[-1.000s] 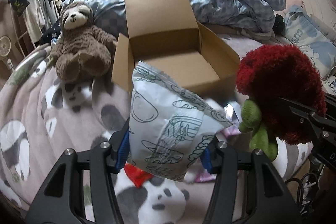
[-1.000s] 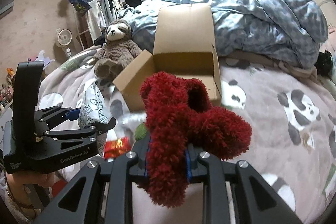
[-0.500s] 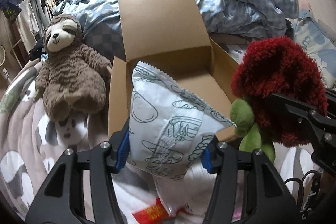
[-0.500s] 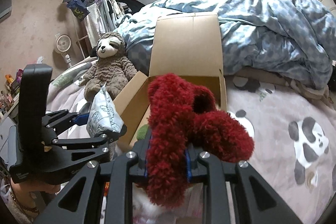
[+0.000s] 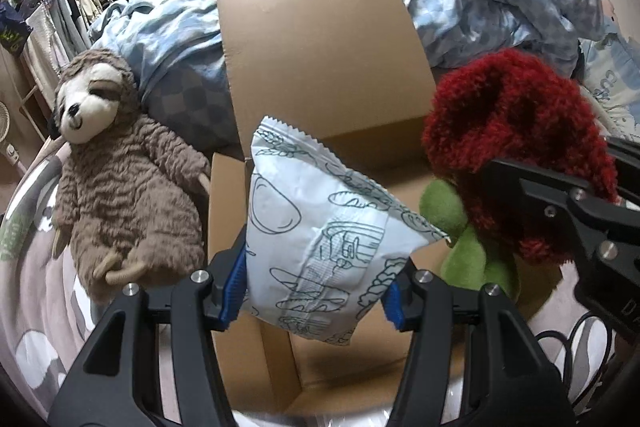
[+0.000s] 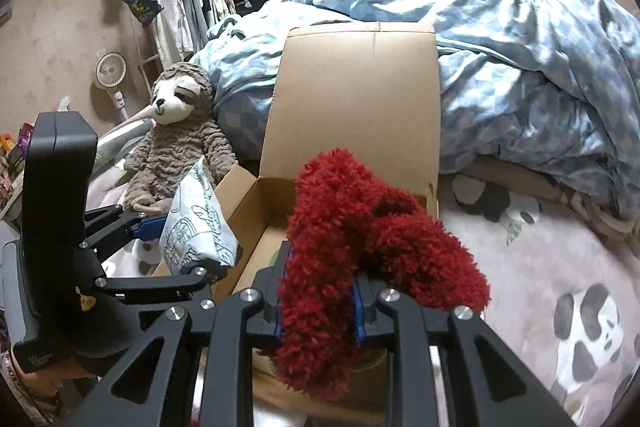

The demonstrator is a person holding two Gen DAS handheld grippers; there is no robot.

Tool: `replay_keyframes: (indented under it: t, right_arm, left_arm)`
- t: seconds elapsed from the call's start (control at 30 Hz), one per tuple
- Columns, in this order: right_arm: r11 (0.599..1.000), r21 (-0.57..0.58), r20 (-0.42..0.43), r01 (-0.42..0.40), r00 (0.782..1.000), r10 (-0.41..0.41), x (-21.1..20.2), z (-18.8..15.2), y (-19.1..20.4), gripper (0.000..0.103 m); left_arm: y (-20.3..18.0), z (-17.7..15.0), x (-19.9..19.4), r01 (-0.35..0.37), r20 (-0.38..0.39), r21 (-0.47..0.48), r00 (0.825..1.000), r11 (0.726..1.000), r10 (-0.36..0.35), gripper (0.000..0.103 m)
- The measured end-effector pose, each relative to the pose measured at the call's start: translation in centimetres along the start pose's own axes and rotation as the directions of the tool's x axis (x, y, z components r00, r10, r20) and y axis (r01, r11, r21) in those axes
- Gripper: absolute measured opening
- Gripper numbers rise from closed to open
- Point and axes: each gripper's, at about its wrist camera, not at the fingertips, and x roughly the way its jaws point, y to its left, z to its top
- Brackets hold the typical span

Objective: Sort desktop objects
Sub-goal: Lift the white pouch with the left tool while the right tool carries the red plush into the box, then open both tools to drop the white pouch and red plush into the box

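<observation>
Dim, soft indoor light; fisheye-warped edges

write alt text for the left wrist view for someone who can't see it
The left gripper clamps a white printed packet over an open cardboard box on a bed. A red-and-green plush hangs at right, a sloth toy sits left.

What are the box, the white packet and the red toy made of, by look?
Box: matte brown corrugated cardboard, with creased flaps. White packet: likely thin plastic film, with a serrated seal edge and crinkles. Red toy: shaggy plush yarn or fleece, with green plush parts.
</observation>
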Motion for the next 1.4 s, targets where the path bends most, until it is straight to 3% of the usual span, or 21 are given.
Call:
replay_keyframes:
  t: [0.7, 0.97, 1.07, 1.2, 1.3, 1.4]
  right_arm:
    - [0.999, -0.029, -0.096, 0.041, 0.994, -0.044, 8.8, 2.1, -1.6, 0.024]
    - [0.996, -0.034, -0.102, 0.079, 0.991, -0.082, 10.2, 2.1, -1.9, 0.024]
    - [0.996, -0.038, -0.113, 0.085, 0.99, -0.089, 10.4, 2.0, -1.8, 0.031]
    - [0.992, -0.03, -0.109, 0.125, 0.986, -0.127, 10.2, 2.2, -2.0, 0.056]
    - [0.994, -0.002, -0.101, 0.107, 0.989, -0.107, 9.8, 2.2, -2.4, 0.065]
    - [0.996, 0.007, -0.091, 0.088, 0.992, -0.087, 9.1, 2.2, -2.5, 0.071]
  left_arm:
    - [-0.7, 2.6, 10.1, -0.006, -0.128, 0.029, 0.992, 1.0, 0.01, 0.053]
    - [0.0, 2.4, 12.5, 0.042, -0.18, -0.029, 0.983, 0.999, -0.047, 0.053]
    - [0.0, 2.3, 12.8, 0.045, -0.203, -0.036, 0.978, 0.998, -0.051, 0.059]
    - [0.1, 2.4, 11.9, 0.009, -0.177, -0.027, 0.984, 1.0, -0.014, 0.076]
    - [0.3, 2.4, 10.9, 0.0, -0.166, -0.019, 0.986, 1.0, -0.003, 0.085]
    - [0.5, 2.3, 9.8, -0.002, -0.159, -0.019, 0.987, 1.0, -0.001, 0.086]
